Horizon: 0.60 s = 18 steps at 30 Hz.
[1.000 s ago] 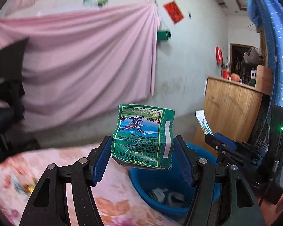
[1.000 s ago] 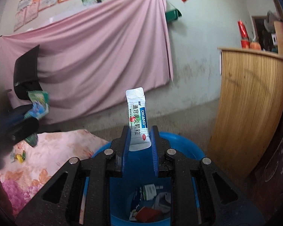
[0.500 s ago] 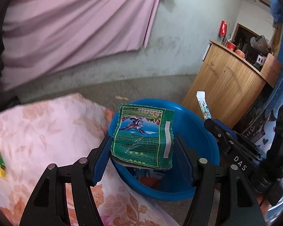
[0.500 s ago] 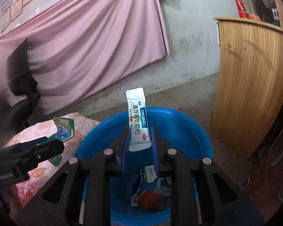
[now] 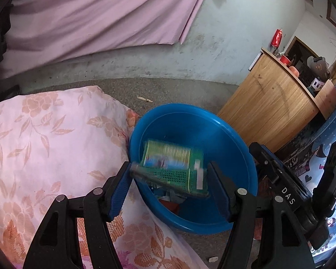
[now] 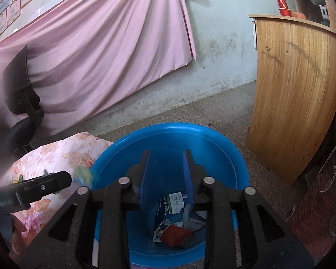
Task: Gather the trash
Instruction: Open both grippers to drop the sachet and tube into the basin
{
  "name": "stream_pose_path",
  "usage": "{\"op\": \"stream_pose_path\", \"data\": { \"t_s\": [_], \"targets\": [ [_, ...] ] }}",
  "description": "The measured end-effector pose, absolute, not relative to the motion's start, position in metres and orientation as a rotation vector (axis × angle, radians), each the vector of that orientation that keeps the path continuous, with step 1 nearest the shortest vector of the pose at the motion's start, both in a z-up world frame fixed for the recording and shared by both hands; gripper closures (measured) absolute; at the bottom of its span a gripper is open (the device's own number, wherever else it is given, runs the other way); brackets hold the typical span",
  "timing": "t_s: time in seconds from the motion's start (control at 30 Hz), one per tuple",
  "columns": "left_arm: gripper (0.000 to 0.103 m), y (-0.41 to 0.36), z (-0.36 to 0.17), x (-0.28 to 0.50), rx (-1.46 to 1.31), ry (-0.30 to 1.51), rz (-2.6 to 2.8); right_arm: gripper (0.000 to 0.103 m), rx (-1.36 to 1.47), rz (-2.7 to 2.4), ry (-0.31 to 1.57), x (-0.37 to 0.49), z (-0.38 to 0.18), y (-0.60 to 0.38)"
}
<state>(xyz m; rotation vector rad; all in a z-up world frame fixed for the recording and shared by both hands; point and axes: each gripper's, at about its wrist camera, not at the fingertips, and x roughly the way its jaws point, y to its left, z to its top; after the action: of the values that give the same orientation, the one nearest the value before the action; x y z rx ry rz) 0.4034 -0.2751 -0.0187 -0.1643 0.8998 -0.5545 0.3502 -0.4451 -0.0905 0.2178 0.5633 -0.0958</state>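
The left tool [image 5: 169,176] has its blue-padded fingers spread apart over the blue plastic basin [image 5: 233,139]. Between them, blurred and tilted, is the green printed packet [image 5: 174,168]; whether it touches either pad cannot be told, and it appears loose in the gap above the basin's inside. The basin stands on the concrete floor [image 5: 172,89], pressed against the edge of the pink floral quilt [image 5: 56,139] on its left. A curved wooden counter [image 5: 271,112] stands to the right, behind the basin.

The right tool [image 6: 165,174] also has its fingers parted, with nothing between them, and is directly above the basin. On the basin's bottom lies the collected trash: a white and green sachet [image 6: 174,202], a red crumpled wrapper [image 6: 177,237] near the front, and other paper scraps around them. At the left edge of the right wrist view, the left tool's black finger sticks out over the quilt with a blurred green patch at its tip. A pink curtain [image 6: 105,51] hangs on the wall behind, with a black office chair [image 6: 22,96] in front of it.
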Motion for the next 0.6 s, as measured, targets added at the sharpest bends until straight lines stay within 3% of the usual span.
{"op": "stream_pose_path", "data": {
  "t_s": [0.3, 0.4, 0.53, 0.57, 0.6],
  "targets": [
    [0.034, -0.255, -0.009, 0.385, -0.182, 0.809, -0.545, 0.037, 0.176, -0.121, 0.532, 0.347, -0.084, -0.437],
    [0.023, -0.243, 0.002, 0.374, -0.184, 0.732, -0.522, 0.03, 0.16, -0.122, 0.5, 0.343, -0.079, -0.434],
    [0.017, -0.225, 0.016, 0.359, -0.157, 0.62, -0.466, 0.011, 0.153, -0.109, 0.446, 0.336, -0.069, -0.427],
    [0.005, -0.222, 0.019, 0.355, -0.145, 0.599, -0.446, 0.004, 0.153, -0.101, 0.429, 0.333, -0.066, -0.425],
    [0.001, -0.217, 0.022, 0.35, -0.126, 0.569, -0.409, 0.001, 0.154, -0.098, 0.419, 0.332, -0.063, -0.422]
  ]
}}
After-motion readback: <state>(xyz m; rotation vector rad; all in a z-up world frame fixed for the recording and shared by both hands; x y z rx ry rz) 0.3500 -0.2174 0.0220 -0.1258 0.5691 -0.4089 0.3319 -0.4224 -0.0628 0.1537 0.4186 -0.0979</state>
